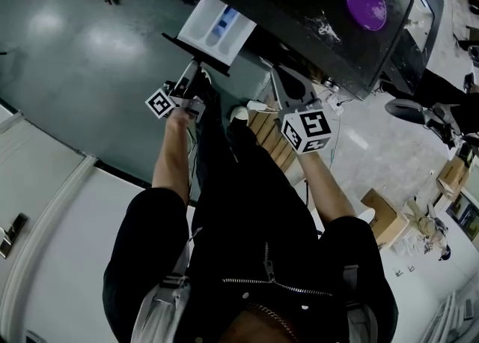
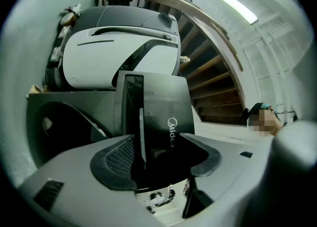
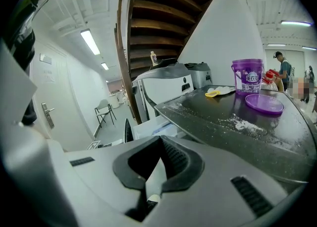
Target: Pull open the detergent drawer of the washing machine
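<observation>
My left claw [image 2: 157,157] fills the btm of frame, jaws spread wide. Black drawer front [image 2: 158,102] stands upright betw. them, seen nearly edge-on, w/ the "Midea" logo [image 2: 172,133] running vertically on its face. Ribbed left pad [image 2: 116,160] sits just beside the panel's edge; no squeeze visible. White drawer tray [image 2: 159,197] peeks out below. Behind: white appliance [image 2: 119,57] w/ grey top. Wooden stairs [image 2: 213,80] upper R, strip light [image 2: 238,8] on ceiling.

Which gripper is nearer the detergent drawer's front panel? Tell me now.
Left. The left gripper has the front panel of the pulled-out drawer between its open jaws; the right gripper sits off to the drawer's right, apart from it.
</observation>
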A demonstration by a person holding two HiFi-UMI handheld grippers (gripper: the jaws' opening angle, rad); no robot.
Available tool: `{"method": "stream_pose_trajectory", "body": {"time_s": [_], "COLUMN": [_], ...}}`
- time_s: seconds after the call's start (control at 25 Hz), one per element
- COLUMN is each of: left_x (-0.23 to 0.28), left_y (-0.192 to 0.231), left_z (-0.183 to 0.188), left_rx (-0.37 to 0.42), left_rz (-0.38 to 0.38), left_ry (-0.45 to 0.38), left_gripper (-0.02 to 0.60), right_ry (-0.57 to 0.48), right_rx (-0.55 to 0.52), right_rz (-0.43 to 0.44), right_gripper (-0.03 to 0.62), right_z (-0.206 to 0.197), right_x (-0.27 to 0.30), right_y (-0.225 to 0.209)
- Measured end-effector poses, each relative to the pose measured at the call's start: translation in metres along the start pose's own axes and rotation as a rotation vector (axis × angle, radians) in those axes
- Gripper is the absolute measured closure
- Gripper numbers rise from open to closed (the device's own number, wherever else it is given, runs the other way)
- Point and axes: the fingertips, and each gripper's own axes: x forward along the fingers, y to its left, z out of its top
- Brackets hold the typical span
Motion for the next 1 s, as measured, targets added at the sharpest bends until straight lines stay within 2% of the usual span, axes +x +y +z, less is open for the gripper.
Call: {"method": "stream_pose_trajectory", "body": {"time_s": [0.16, 0.24, 0.32, 0.56, 0.8, 0.88, 1.0], "left_x": [-0.008, -0.011, -0.011, -0.013, -0.017, -0.012, 0.0], "left_y": [-0.001, -0.009, -0.021, -0.054, -0.088, -0.104, -0.13], "left_z": [-0.004, -0.003, -0.003, -0.026, -0.045, -0.055, -0.063], "left_rx": [0.174, 0.263, 0.358, 0.674, 1.011, 1.092, 1.159], "left_rz": [0.19, 0.258, 0.308, 0.443, 0.632, 0.643, 0.639], "left_ry": [0.069, 0.093, 0.12, 0.27, 0.421, 0.458, 0.454], "left_gripper": [0.413, 0.516, 0.543, 0.552, 0.555, 0.555, 0.555], "right_ry": [-0.015, -0.022, -0.031, -0.061, -0.103, -0.112, -0.133], "right_rx": [-0.012, -0.019, -0.03, -0.056, -0.089, -0.096, -0.114], "right_rz": [0.019, 0.032, 0.04, 0.046, 0.059, 0.065, 0.072], "right_gripper": [0.588, 0.588, 0.588, 0.588, 0.588, 0.588, 0.588], "right_z": [0.005, 0.007, 0.011, 0.022, 0.04, 0.044, 0.053], "right_x": [-0.009, -0.014, -0.019, -0.038, -0.058, -0.065, -0.072], "right_y": [0.004, 0.006, 0.007, 0.001, 0.0, -0.001, 0.003]}}
